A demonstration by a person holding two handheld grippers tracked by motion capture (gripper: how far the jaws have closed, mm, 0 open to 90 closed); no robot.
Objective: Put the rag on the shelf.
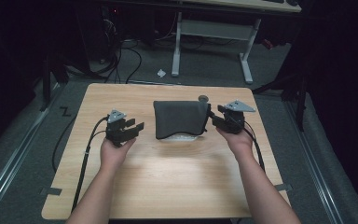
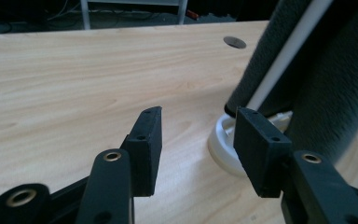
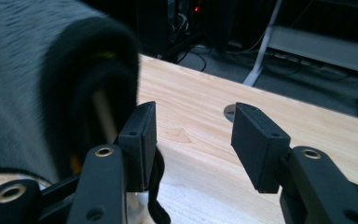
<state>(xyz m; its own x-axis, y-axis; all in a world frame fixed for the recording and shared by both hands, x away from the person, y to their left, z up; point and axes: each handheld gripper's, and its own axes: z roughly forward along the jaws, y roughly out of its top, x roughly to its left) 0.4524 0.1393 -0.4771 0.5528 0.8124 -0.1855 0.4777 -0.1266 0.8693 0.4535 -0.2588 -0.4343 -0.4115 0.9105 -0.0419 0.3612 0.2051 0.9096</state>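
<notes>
Right claw gapes just beside the grey cover.

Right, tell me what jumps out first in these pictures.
A dark grey cloth draped over a white stand sits mid-table. The left gripper is beside it, jaws open and empty. The right gripper is at the cloth's other edge, jaws open too.

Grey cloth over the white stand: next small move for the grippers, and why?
Probably bring the right gripper in to pinch the cloth's right edge. Its jaws stand open and empty right beside that edge, while the left gripper, also open, sits clear of the cloth's left side on the table.
</notes>
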